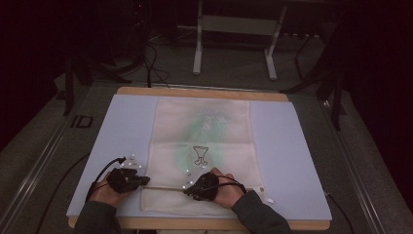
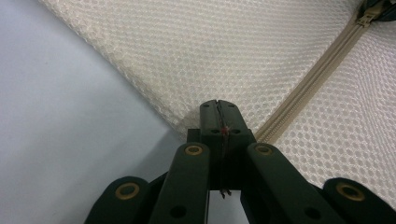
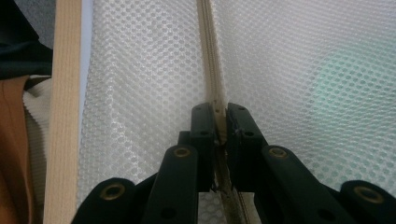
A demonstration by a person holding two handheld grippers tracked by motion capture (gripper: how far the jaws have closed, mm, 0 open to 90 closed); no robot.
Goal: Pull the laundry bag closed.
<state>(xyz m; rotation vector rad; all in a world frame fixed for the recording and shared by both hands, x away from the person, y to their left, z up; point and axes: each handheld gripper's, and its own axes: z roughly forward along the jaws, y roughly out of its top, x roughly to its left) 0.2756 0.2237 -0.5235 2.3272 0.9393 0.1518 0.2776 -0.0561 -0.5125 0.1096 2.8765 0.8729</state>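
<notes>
The mesh bag (image 1: 202, 151) lies flat mid-table. Left gripper (image 2: 218, 109) pinches its edge by the zipper (image 2: 317, 77); right gripper (image 3: 219, 116) clamps the zipper pull. A hard tug risks bunching mesh and jamming

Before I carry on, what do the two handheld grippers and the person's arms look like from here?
Both the left gripper and right gripper are black, with small white markers on top and thin black cables looping off them. Up close, the linkage arms are matte black with brass-coloured pivot rivets. The person wears dark grey long sleeves.

Dim high view, dark vignetted edges (soft focus), brighter close-ups
</notes>
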